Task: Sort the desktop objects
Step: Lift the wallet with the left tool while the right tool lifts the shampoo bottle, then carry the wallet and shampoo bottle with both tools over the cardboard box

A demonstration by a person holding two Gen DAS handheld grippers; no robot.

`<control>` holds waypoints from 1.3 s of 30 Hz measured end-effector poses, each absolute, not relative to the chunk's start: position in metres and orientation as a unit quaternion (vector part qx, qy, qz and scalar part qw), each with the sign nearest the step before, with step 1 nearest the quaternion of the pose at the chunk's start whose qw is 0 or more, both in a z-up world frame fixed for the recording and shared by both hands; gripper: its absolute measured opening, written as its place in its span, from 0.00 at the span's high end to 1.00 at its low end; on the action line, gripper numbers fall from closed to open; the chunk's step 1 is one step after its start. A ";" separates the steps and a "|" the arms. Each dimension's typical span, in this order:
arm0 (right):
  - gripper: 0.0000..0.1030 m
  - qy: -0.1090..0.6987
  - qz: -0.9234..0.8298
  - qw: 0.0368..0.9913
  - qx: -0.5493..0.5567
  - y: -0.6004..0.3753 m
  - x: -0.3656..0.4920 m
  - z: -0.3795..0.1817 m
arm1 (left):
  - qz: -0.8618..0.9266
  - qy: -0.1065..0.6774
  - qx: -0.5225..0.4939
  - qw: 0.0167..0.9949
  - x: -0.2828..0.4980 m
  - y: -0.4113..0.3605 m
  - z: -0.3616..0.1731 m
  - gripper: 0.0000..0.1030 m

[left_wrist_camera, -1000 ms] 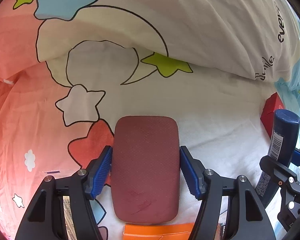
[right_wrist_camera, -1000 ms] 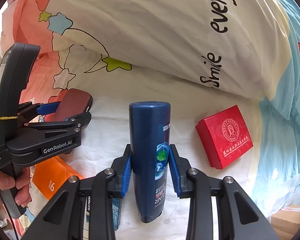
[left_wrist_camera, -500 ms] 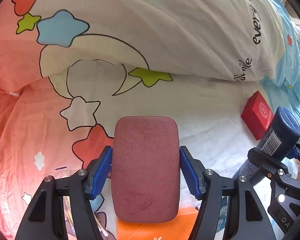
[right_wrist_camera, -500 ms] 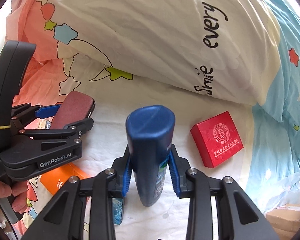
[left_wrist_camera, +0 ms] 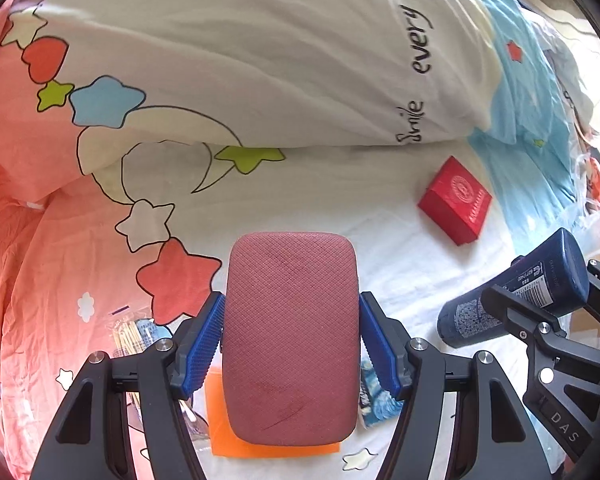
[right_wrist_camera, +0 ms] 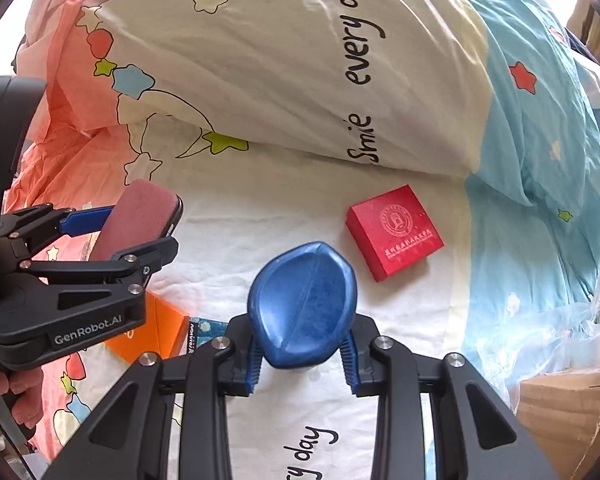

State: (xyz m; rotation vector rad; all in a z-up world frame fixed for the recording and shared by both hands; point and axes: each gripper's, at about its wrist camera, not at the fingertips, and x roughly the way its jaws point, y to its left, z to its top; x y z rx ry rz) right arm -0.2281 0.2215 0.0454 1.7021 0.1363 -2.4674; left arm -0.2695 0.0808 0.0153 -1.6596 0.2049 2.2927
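A big folded blanket (right_wrist_camera: 284,60) lies far across the bed, with a red box (right_wrist_camera: 394,238) near it on the right. An orange box (left_wrist_camera: 236,432) sits under the left gripper (left_wrist_camera: 291,344), which is clamped on a dark red bumpy case (left_wrist_camera: 292,336). The right gripper (right_wrist_camera: 303,356) squeezes a blue bottle (right_wrist_camera: 303,304), held up off the bed.

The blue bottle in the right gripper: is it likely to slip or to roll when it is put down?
The blue bottle looks smooth and glossy, so it may slip between the ribbed pads. Its oval section probably resists rolling, but standing on the soft bedsheet it could tip.
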 end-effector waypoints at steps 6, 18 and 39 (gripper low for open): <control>0.71 0.033 -0.824 0.056 0.563 0.234 -0.213 0.056 | 0.797 0.083 -0.575 0.166 -0.259 0.098 0.024 0.35; 0.71 0.007 -0.826 0.036 0.562 0.264 -0.186 0.072 | 0.792 0.103 -0.571 0.190 -0.232 0.137 0.044 0.35; 0.71 -0.018 -0.841 -0.001 0.541 0.316 -0.142 0.136 | 0.784 0.138 -0.553 0.245 -0.192 0.210 0.101 0.35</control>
